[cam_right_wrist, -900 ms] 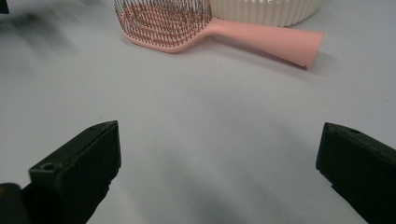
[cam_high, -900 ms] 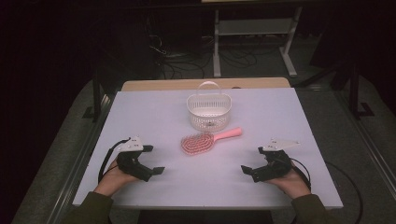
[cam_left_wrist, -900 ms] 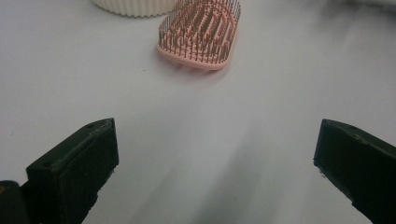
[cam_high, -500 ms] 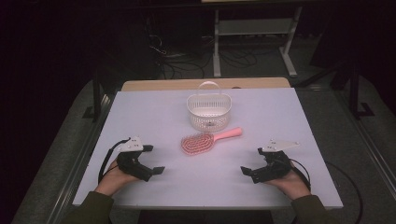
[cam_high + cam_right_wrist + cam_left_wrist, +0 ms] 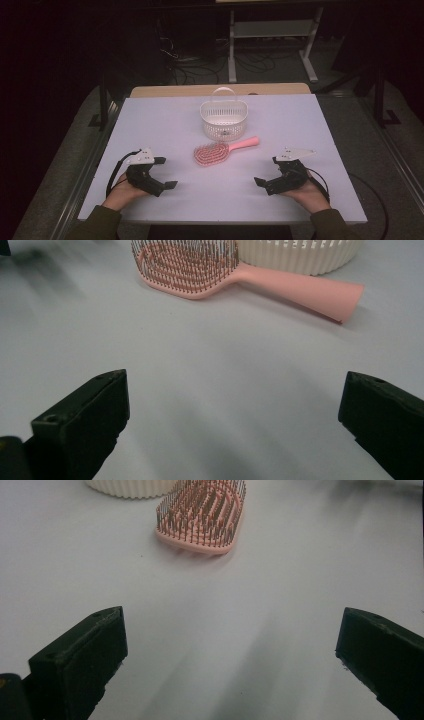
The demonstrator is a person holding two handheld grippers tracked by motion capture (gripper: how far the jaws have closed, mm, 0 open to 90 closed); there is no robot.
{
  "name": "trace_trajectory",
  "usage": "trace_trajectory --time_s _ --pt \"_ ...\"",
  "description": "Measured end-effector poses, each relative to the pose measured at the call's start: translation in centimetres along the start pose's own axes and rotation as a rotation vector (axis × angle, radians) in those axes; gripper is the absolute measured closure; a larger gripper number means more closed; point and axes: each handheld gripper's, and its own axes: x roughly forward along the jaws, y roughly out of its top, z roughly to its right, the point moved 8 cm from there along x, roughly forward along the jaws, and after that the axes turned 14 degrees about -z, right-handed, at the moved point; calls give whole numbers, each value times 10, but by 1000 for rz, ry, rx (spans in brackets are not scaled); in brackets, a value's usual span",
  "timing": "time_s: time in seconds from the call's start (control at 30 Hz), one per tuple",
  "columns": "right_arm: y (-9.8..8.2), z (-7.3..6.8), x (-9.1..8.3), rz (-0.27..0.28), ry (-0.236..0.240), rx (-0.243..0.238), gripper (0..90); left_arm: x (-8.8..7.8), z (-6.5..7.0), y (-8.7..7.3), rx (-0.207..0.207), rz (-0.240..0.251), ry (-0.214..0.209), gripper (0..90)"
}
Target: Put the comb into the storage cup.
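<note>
Two grippers: both low on the white table (image 5: 150, 125), jaws spread wide, nothing held.
High view, left gripper (image 5: 162, 173): at 8 o'clock from the pink hairbrush (image 5: 220, 150), well apart, resting on the table.
High view, right gripper (image 5: 267, 171): at 4 o'clock from the hairbrush, well apart.
High view, hairbrush: mid-table, bristles up, handle toward 2 o'clock, just beside the white basket (image 5: 225, 119) at 12.
Left gripper view: hairbrush (image 5: 202, 515) head at 12 o'clock, basket (image 5: 130, 486) at 11, jaws wide at 7 and 5.
Right gripper view: hairbrush (image 5: 235, 277) at 12 o'clock, handle out to 2, basket (image 5: 300, 255) behind; jaws wide apart.
</note>
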Motion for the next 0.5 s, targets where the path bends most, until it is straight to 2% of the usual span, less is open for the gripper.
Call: trace_trajectory --time_s 0.5 --pt "10 5 2 -10 0 10 1 -4 -2 1 -16 30 -8 0"
